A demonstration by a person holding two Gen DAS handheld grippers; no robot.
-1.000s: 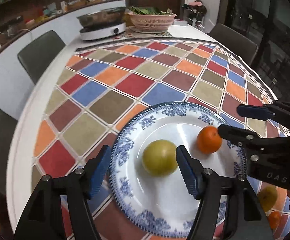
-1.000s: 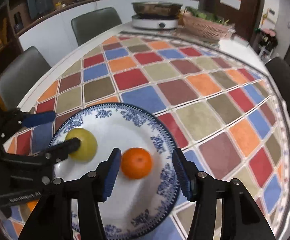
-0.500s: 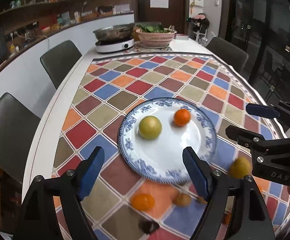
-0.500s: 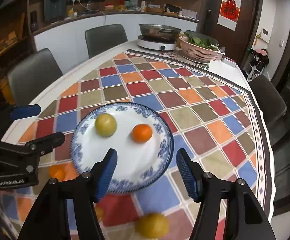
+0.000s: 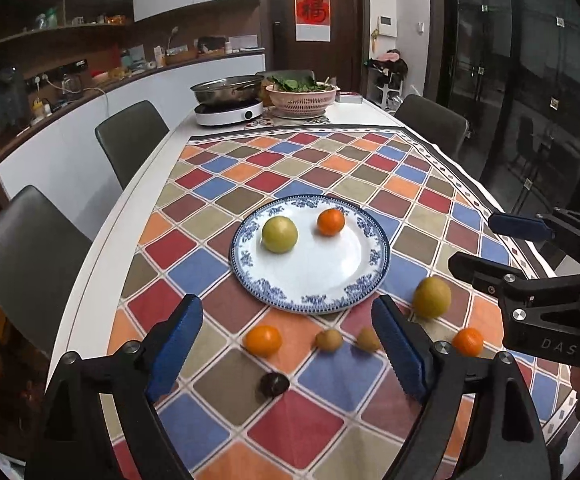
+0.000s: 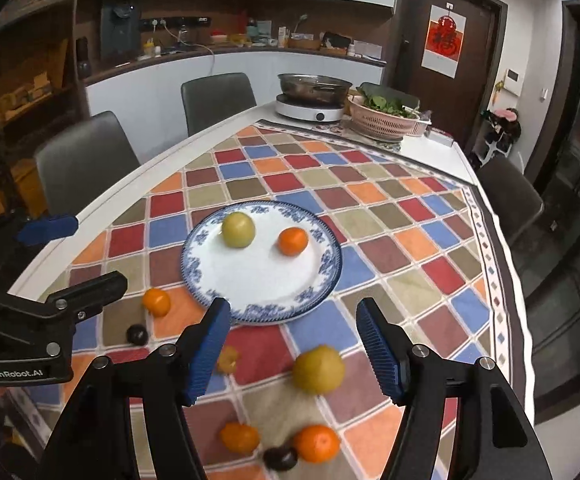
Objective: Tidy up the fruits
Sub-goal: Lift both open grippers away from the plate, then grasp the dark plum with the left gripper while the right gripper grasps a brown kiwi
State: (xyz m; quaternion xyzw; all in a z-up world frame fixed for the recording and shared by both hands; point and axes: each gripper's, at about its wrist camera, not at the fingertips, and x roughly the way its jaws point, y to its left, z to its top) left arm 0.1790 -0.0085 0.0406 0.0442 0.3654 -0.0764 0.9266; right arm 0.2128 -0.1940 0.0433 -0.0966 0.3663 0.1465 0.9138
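A blue-and-white plate (image 5: 382, 258) on a tablecloth of coloured diamonds (image 5: 330, 160), carrying two fruits well apart from each other: a yellow-green apple (image 5: 279, 235) toward the plate's far left and a small orange (image 5: 330, 221) toward its far right.

Left gripper (image 5: 285, 348) raised above the near stretch of cloth, jaws released and wide after just opening further, nothing between the blue pads (image 5: 175, 346) but open cloth and loose fruit lying below. Right gripper (image 6: 292, 350) likewise unclenched, its jaws having just opened too — empty, with the near rim of the plate and a yellow pear-like fruit (image 6: 318, 369) seen through the gap on the cloth beneath.

Scattered on the cloth on the near side of the plate, in the left wrist view: an orange (image 5: 263, 340), two small brown fruits (image 5: 328, 339) side by side, a dark round fruit (image 5: 273, 384) nearest the camera, and another orange (image 5: 467, 341) beside the right gripper's body. In the right wrist view, more oranges (image 6: 316, 443) and a dark fruit (image 6: 279, 458) at the bottom edge, blurred.

At the table's far end — a steel pan on a white cooker (image 5: 227, 112) and a pink basket of greens (image 5: 301, 98). Grey chairs (image 5: 129, 140) along both sides.
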